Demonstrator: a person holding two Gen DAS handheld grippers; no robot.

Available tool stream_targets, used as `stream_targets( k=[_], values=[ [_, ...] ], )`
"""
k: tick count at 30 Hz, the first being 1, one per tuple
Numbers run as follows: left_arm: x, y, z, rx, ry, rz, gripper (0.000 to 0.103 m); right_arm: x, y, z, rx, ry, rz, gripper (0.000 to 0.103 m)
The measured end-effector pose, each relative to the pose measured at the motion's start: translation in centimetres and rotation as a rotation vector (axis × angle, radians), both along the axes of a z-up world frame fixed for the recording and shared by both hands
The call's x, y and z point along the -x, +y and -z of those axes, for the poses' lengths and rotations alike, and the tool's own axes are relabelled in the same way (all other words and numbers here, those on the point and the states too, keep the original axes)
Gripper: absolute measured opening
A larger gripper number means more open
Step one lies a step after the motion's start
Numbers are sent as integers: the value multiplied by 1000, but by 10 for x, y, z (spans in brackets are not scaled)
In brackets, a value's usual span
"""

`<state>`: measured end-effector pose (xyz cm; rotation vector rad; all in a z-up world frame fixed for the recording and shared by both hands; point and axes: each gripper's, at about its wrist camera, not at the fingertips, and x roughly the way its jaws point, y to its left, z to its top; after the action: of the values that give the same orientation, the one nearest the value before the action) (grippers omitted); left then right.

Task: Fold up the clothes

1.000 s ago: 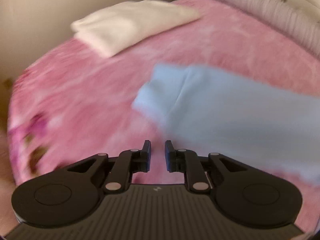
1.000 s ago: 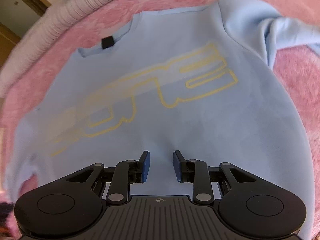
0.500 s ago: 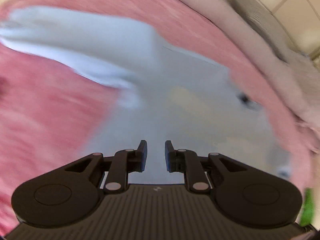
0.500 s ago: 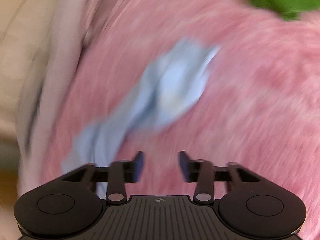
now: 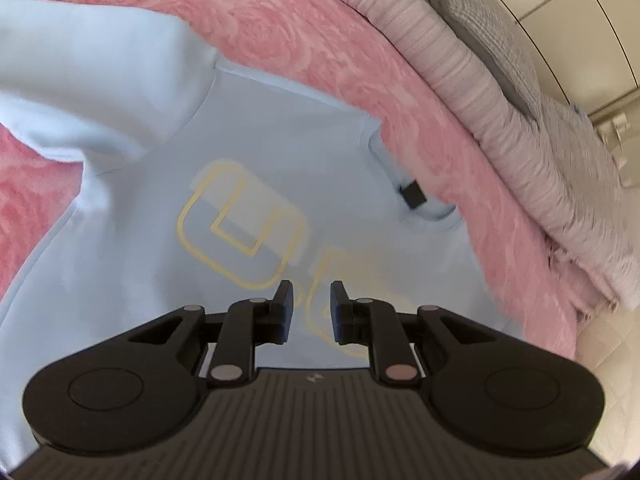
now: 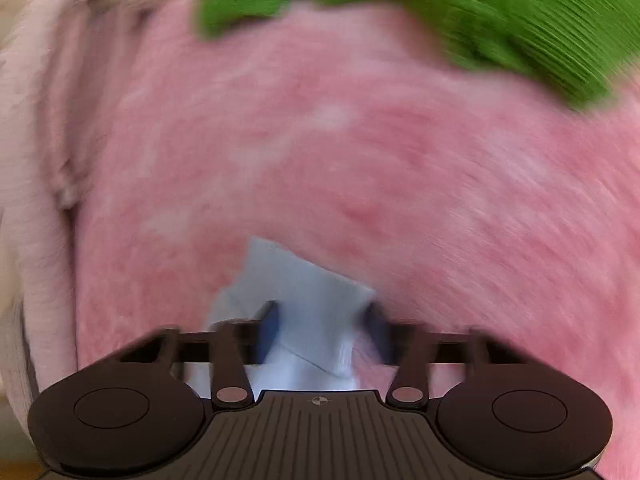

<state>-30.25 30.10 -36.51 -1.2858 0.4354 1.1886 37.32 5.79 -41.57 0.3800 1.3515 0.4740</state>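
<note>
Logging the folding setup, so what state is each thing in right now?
Blue sweatshirt: spread print-up, unfolded, one sleeve bunched.
Left gripper: slightly open, empty, above the sweatshirt.
Right gripper: jaws apart around the sleeve cuff.
Green garment: lying on the pink blanket, blurred.

Pink-blanketed bed (image 5: 304, 36); tiled wall (image 5: 568, 4)

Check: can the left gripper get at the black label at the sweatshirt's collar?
Probably yes. The left gripper is open and empty above the sweatshirt, and the black label lies uncovered ahead to its right, with only flat cloth between.
</note>
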Motion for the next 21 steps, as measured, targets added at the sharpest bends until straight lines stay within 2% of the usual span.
stream_targets(
  k=[1,2,6,8,9,10,12,13,14,15,16,18,21],
  values=[
    [-1,2,-3,-2,-1,-4,14,1,7,-11,-16,-68,-49,3],
    [-3,4,-6,-5,-2,-4,14,2,9,-27,-87,-147,-87,3],
    [-7,8,-14,-19,-28,-11,14,16,-14,-109,-543,-506,-247,3],
    [-10,8,-14,-17,-46,-16,14,22,-39,-127,-629,-555,-333,3],
    [-13,8,-12,-11,-50,-12,14,23,-53,-128,-597,-557,-348,6],
    [-16,7,-9,-1,-53,-6,14,23,-66,-123,-521,-551,-341,16],
    [-23,5,-1,22,-57,12,14,21,-100,-94,-239,-469,-230,28],
    [-26,4,3,34,-58,21,14,20,-118,-74,-78,-394,-153,28],
    [-29,2,6,44,-59,28,14,23,-135,-59,17,-319,-81,28],
    [-31,1,8,51,-57,35,14,28,-152,-45,65,-247,-13,28],
    [-33,0,9,54,-51,43,14,36,-166,-36,74,-189,43,28],
    [-36,-2,10,59,-30,61,14,57,-184,-23,27,-103,122,30],
    [-35,-3,8,68,-14,68,14,81,-179,-17,-104,-45,140,34]
  ],
)
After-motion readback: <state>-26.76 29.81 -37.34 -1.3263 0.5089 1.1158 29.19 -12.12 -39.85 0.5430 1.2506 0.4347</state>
